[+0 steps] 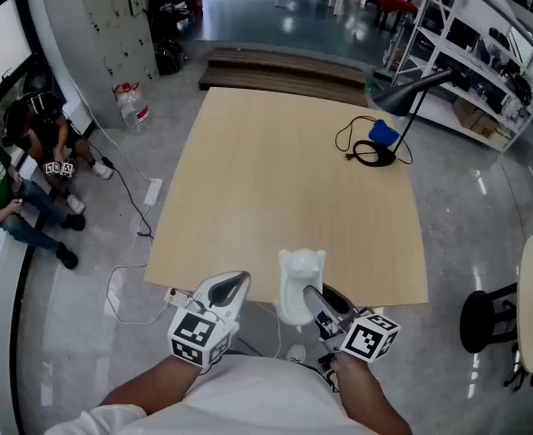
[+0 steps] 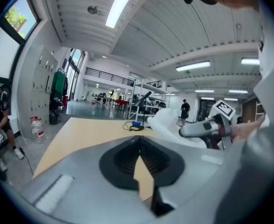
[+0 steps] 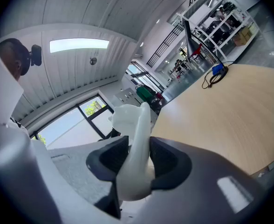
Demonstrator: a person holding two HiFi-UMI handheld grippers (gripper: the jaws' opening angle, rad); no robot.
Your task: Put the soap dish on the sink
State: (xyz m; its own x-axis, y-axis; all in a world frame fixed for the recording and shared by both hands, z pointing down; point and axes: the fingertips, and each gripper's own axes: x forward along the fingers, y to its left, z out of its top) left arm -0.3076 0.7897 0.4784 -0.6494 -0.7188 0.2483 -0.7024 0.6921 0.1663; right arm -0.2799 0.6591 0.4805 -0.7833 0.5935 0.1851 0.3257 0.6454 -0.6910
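The white soap dish (image 1: 300, 284) stands on edge just over the near edge of the bare wooden table (image 1: 285, 170), with my right gripper (image 1: 309, 295) shut on it. The right gripper view shows the dish (image 3: 133, 125) pinched between the two black pads (image 3: 167, 160), its top sticking out past them. My left gripper (image 1: 234, 286) hangs beside it to the left, with nothing held. Its jaw tips meet in the left gripper view (image 2: 138, 141). That view also catches the dish (image 2: 167, 124) and the right gripper (image 2: 197, 129) off to the right. No sink shows in any view.
A black desk lamp (image 1: 410, 93), a coiled black cable (image 1: 368, 152) and a blue object (image 1: 383, 133) sit at the table's far right. People sit on the floor at left (image 1: 26, 166). A power strip (image 1: 151, 191) and cords lie by the table; a black stool (image 1: 487, 320) stands right.
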